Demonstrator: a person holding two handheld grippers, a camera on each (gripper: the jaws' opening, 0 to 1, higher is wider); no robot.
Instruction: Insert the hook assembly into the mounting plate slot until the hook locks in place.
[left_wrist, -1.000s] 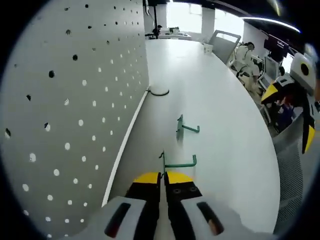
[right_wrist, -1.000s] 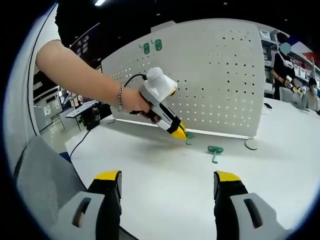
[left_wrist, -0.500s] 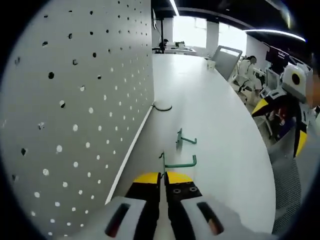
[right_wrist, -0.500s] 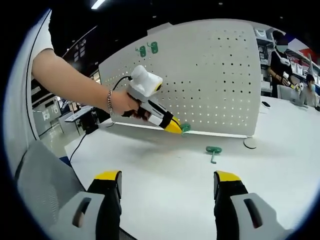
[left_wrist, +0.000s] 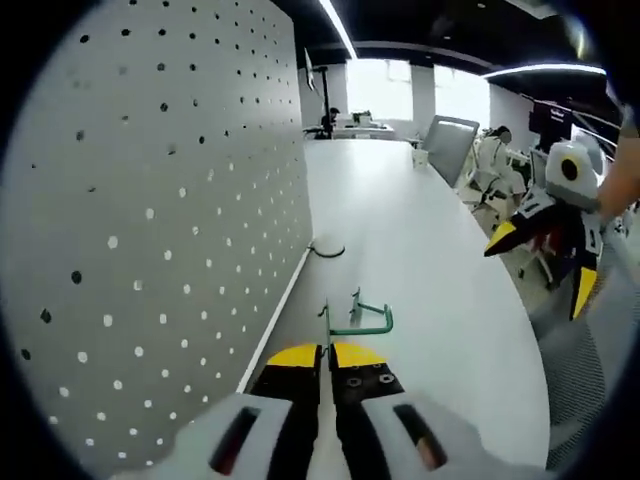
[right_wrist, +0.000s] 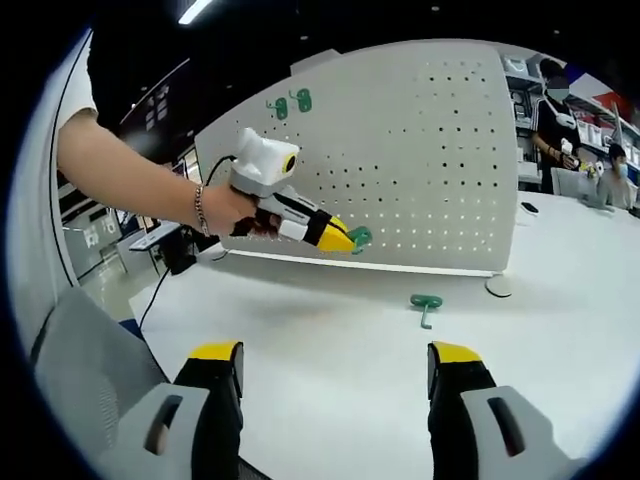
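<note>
Left gripper, fingers closed on a green hook, has lifted it off the table toward the pegboard, ready for insertion; right gripper hovers wide open, a second hook lying near the pegboard's base edge.

No readable text, labels, brands, numbers or signs anywhere in left or right gripper view.

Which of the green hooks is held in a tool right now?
The hook clamped in the left tool, lifted before the pegboard. Another hook lies on the table; two hang mounted.
</note>
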